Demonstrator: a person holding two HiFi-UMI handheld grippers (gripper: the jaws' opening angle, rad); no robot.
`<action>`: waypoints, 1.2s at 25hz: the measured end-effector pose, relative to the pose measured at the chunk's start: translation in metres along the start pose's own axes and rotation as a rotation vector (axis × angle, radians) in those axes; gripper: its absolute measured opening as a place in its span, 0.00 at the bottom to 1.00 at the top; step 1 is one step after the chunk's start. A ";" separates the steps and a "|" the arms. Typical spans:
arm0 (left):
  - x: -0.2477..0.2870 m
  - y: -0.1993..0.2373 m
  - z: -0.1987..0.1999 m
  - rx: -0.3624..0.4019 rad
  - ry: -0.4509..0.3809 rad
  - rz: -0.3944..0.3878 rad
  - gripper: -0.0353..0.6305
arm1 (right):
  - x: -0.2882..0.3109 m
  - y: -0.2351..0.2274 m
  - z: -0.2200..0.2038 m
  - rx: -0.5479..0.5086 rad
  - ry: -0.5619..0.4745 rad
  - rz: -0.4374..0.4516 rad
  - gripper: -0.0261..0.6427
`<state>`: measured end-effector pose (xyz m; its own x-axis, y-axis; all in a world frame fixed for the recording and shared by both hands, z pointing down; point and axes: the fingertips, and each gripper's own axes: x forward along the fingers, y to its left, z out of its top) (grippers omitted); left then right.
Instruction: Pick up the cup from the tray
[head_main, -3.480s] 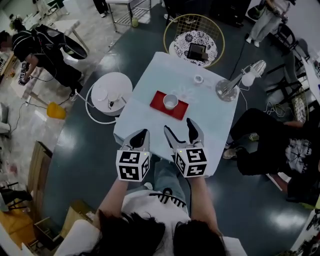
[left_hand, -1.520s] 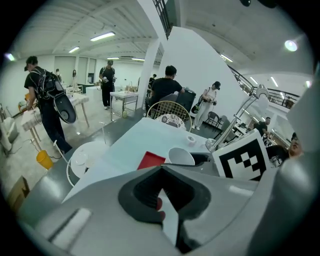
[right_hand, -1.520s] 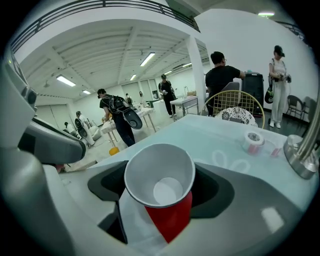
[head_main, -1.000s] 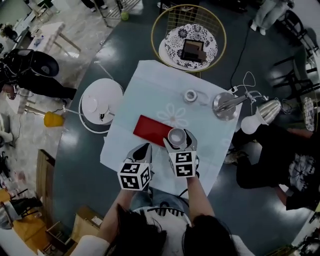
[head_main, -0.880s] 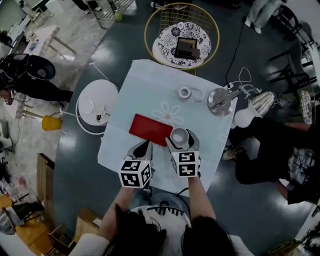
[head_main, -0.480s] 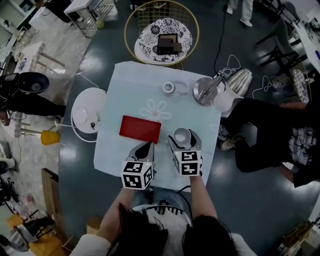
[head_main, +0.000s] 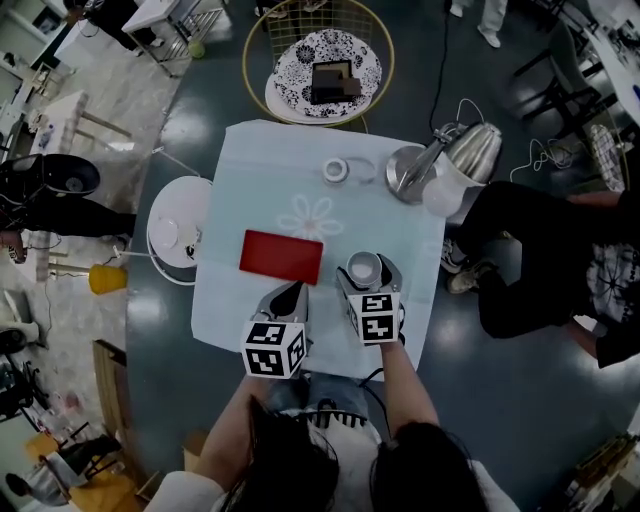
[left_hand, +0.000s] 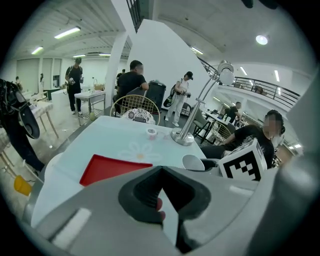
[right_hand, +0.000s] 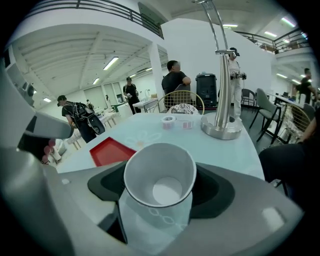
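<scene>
Right tongs (head_main: 366, 272) in the head view grip the cup (head_main: 363, 266) above the tabletop (head_main: 300, 170), at three o'clock of the bare red tray (head_main: 281, 256), so the pick-up looks done. Left gripper view shows the left tongs (left_hand: 161, 189) pinched narrow on nothing. Right gripper view shows the cup clamped between the jaws, with the tray off at ten o'clock.

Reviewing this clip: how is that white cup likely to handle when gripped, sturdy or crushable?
The cup looks empty and thin-walled, so it is probably light and easily dented by a hard squeeze. Its smooth, tapered sides may make the right hand-held gripper's hold somewhat slippery.
</scene>
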<state>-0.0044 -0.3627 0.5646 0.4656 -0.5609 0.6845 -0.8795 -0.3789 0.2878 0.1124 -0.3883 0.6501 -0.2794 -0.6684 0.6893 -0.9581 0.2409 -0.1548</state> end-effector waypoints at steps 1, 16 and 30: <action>-0.001 0.001 0.000 0.001 0.000 0.001 0.05 | 0.000 -0.001 -0.003 0.009 -0.001 -0.003 0.63; -0.014 -0.003 0.002 0.018 -0.021 -0.015 0.05 | -0.037 -0.013 0.030 0.049 -0.130 -0.046 0.79; -0.054 -0.022 0.033 0.094 -0.164 -0.043 0.05 | -0.111 0.031 0.073 -0.050 -0.232 0.024 0.54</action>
<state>-0.0065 -0.3482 0.4995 0.5188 -0.6524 0.5525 -0.8492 -0.4677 0.2451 0.1091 -0.3579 0.5169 -0.3148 -0.8044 0.5039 -0.9482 0.2898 -0.1298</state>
